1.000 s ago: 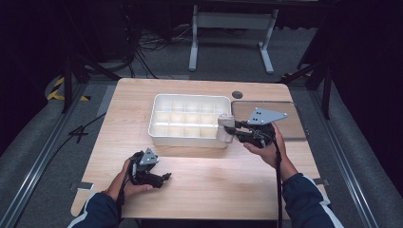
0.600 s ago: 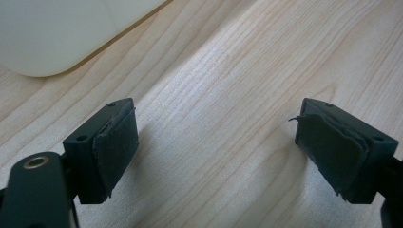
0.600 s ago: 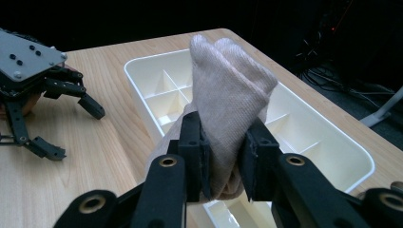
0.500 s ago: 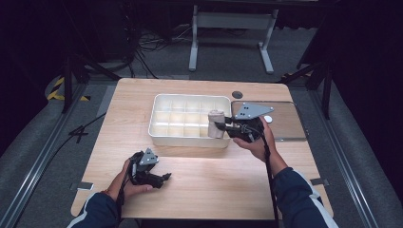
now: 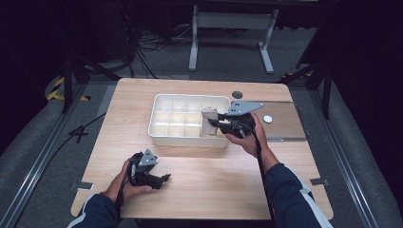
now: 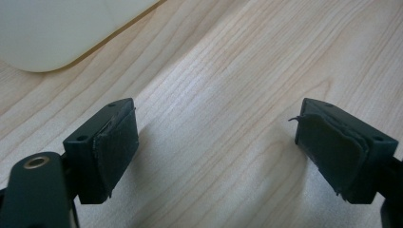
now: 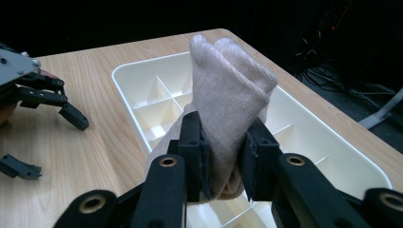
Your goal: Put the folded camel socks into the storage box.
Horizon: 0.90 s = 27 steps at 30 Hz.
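**A:** High view first: the right tool point(image 5: 215, 123) has a rolled beige sock point(image 5: 208, 120) clamped and is holding it over the right end of the white divided tray point(image 5: 161, 134) on the desk point(image 5: 214, 175). Compared with the earlier frames it has carried the sock leftward, from just off the tray's right edge to above the compartments. The left tool point(image 5: 162, 179) sits on the desk near the front edge, same place as before. Every compartment I can see looks empty.

**B:** Left gripper view agrees. Its jaws stand wide apart with nothing between them, just bare wood grain and a corner of the tray point(image 6: 57, 33) at top left.

**A:** Right gripper view: the sock point(image 7: 228, 99) stands up between the two jaws, pinched around its lower half, so the jaws are closed partway on the fabric. Tray point(image 7: 142, 71) cells are right behind and under it, and the other tool point(image 7: 43, 123) shows off at the left.

**B:** So I'd say pickup and carry are done. What's left is lowering it into a cell and letting go. Can't tell which cell it's meant for.
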Motion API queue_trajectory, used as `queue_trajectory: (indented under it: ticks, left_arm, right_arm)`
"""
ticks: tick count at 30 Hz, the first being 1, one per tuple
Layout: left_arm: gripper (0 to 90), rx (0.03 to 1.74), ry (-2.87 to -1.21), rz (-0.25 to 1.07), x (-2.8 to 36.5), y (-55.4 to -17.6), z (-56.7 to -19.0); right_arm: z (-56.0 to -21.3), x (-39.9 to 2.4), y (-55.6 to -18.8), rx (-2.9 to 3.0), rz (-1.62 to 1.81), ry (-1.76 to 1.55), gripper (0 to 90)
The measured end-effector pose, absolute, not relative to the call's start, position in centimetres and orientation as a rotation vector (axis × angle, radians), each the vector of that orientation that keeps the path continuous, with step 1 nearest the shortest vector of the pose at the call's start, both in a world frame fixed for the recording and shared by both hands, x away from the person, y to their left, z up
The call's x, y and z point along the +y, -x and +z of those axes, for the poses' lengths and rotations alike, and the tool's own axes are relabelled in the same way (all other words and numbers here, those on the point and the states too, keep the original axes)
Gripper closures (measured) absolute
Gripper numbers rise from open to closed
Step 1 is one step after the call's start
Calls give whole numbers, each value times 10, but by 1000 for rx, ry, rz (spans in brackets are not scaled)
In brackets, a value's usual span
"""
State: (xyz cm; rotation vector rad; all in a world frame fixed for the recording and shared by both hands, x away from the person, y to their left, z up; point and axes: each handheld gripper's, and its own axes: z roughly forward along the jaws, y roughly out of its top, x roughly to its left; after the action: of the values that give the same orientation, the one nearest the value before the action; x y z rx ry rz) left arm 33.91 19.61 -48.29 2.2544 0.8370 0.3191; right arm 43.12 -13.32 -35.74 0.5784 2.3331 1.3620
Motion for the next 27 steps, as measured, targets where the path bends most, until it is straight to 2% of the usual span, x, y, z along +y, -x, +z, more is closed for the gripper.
queue_trajectory:
  ticks: [27]
  left_arm:
    - [146, 866, -2251, 323, 203, -323, -483]
  right_arm:
    - [-392, -124, -458, 2370, 1229, -620, 731]
